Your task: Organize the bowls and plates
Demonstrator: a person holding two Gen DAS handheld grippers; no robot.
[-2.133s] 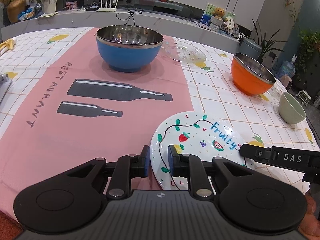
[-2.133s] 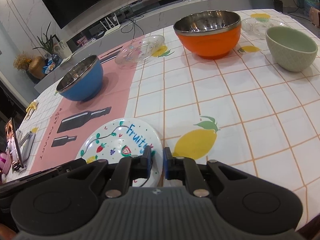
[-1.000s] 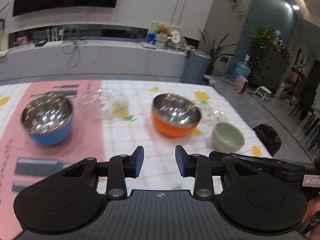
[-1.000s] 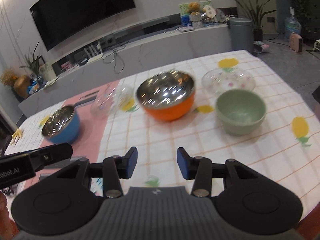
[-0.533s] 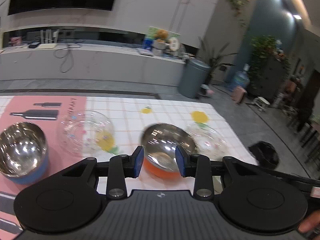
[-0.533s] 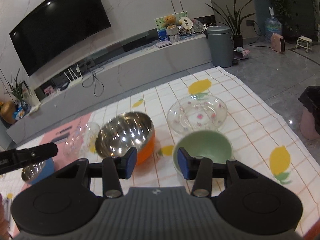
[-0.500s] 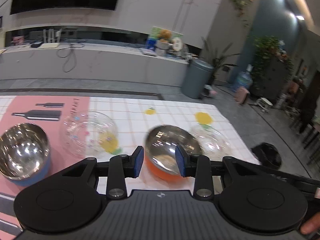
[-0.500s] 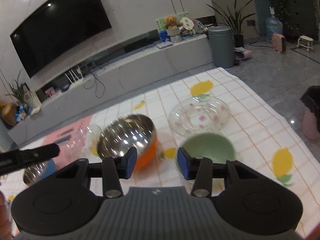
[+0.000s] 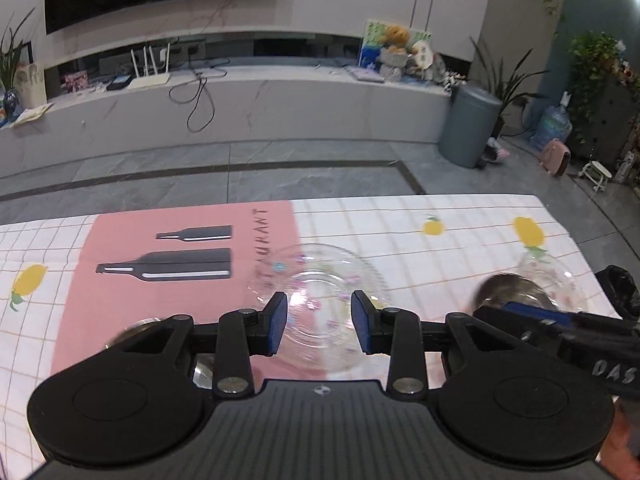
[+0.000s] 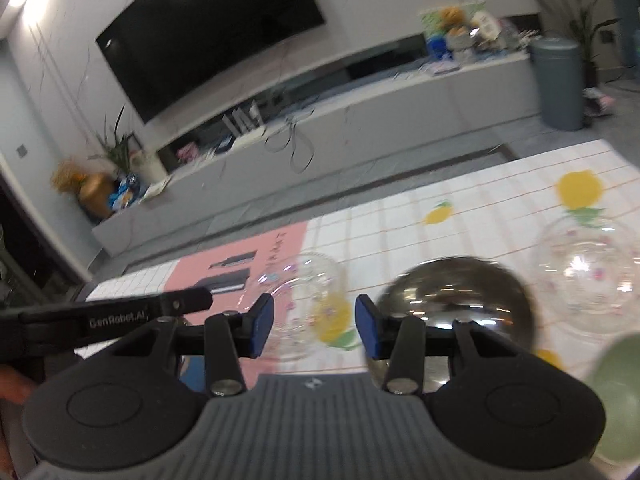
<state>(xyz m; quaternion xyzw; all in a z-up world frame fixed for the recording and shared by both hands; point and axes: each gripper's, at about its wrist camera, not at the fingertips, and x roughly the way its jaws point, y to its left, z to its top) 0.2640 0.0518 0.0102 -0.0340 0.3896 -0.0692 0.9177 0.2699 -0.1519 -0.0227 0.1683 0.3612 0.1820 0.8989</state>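
At the far left of the left wrist view, a steel bowl [image 9: 140, 330] peeks out from behind the left gripper's body, mostly hidden. The left gripper [image 9: 319, 322] hangs over the table with its fingers spread apart and nothing between them; seen through the gap is a clear glass plate [image 9: 320, 292] with small flower prints, lying across the edge of the pink mat [image 9: 180, 288]. To its right, the right gripper's arm crosses in front of a second steel bowl [image 9: 504, 290] and another clear plate [image 9: 560, 276], blocking much of both.

In the right wrist view the left gripper's arm reaches in from the left. The right gripper [image 10: 315, 326] is also released, fingers wide and empty, with the first clear plate [image 10: 308, 300] showing between them. Right of it sits the steel bowl [image 10: 456, 304], blurred by motion, then the second clear plate [image 10: 592, 272], and at the bottom right a pale green shape [image 10: 620, 380] that is probably a bowl.

The tablecloth [image 9: 460, 220] is white with an orange grid and lemons. Beyond it are a grey tiled floor [image 9: 240, 172], a long low cabinet [image 9: 280, 108], a wall television [image 10: 212, 28], a grey bin [image 9: 468, 124] and potted plants [image 9: 596, 60].
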